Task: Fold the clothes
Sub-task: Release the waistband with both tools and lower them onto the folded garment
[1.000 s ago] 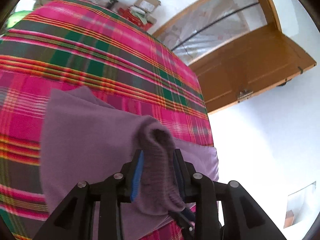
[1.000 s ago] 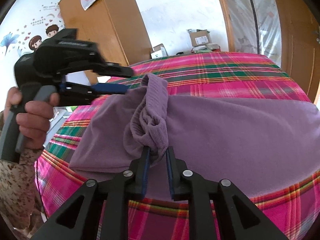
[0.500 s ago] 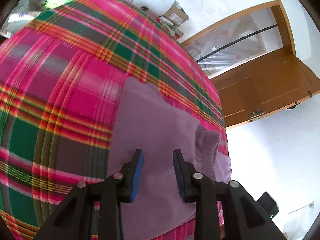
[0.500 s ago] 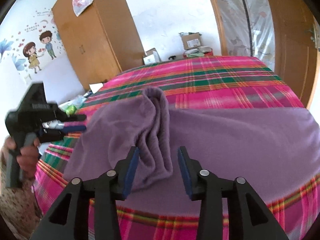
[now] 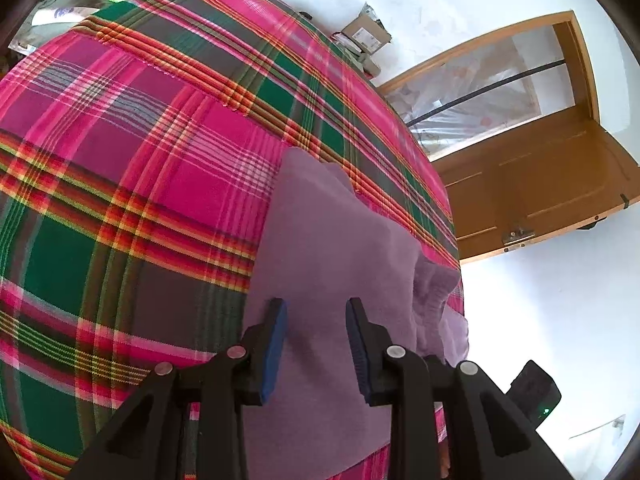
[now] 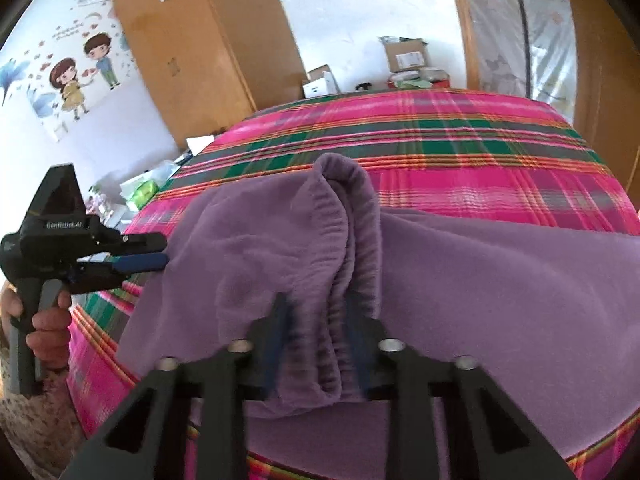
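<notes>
Purple garment (image 6: 480, 280) lies spread on plaid bed cover (image 5: 140, 180), ribbed cuff (image 6: 348, 248) bunched on top.

Right gripper (image 6: 320, 320): jaws wide apart, cuff between them, not pinched.

Left gripper (image 5: 316, 320): jaws wide apart, nothing held, flat cloth just ahead.

Step, by judgement: mid-fold, sleeve laid over body. Next move needs fresh grip on edge.

Containers: cardboard boxes (image 6: 404, 54) far beyond jaws, contents not visible.

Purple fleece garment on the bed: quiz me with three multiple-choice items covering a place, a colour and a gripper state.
1. Where does the purple fleece garment lie?
A. on the pink and green plaid bedspread
B. on the floor
C. over the door

2. What colour are the pads on the left gripper?
A. red
B. blue
C. white

3. How stands the right gripper?
A. clamped on a cuff
B. out of view
C. open over the ribbed hem

Key: A, plaid shows around the fleece; B, blue pads face each other; C, its fingers are spread apart.
</notes>
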Demonstrator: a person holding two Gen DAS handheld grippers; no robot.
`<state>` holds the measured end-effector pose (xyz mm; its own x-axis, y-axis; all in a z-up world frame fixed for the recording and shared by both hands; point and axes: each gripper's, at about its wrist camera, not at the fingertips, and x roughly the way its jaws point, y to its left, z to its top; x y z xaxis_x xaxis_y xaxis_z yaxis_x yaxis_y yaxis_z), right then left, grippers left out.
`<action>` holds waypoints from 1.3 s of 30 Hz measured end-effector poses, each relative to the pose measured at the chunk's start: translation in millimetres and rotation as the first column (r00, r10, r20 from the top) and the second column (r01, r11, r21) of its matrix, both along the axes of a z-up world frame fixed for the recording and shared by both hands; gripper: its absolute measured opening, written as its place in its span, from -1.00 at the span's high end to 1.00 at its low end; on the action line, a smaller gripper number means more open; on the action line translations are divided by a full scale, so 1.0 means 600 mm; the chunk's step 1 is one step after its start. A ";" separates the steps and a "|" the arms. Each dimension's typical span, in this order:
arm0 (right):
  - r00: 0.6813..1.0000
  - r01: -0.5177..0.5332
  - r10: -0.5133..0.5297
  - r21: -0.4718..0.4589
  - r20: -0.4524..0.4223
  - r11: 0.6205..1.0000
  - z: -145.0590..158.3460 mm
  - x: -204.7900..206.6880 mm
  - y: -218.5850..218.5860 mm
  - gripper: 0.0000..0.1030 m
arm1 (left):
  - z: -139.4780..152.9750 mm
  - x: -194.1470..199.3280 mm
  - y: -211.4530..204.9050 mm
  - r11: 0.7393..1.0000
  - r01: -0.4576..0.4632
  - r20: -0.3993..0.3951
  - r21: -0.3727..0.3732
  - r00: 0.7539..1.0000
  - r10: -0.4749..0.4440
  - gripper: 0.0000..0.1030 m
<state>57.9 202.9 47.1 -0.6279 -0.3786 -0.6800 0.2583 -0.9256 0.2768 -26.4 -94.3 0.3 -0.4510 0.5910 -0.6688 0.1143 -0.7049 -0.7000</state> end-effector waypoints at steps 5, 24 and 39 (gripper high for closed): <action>1.000 0.006 -0.007 -0.101 -0.011 0.995 0.019 0.013 0.019 0.69 | -0.002 -0.001 -0.004 1.000 -0.003 -0.004 0.011 1.000 0.003 0.40; 0.988 0.129 -0.110 -0.190 0.107 0.973 -0.008 -0.029 0.070 0.24 | -0.008 -0.002 0.002 1.000 0.003 0.008 -0.005 1.000 -0.003 0.40; 0.992 0.074 -0.042 -0.276 0.121 0.958 -0.018 -0.059 0.062 0.67 | -0.007 -0.004 0.000 1.000 0.001 0.019 -0.012 1.000 -0.001 0.40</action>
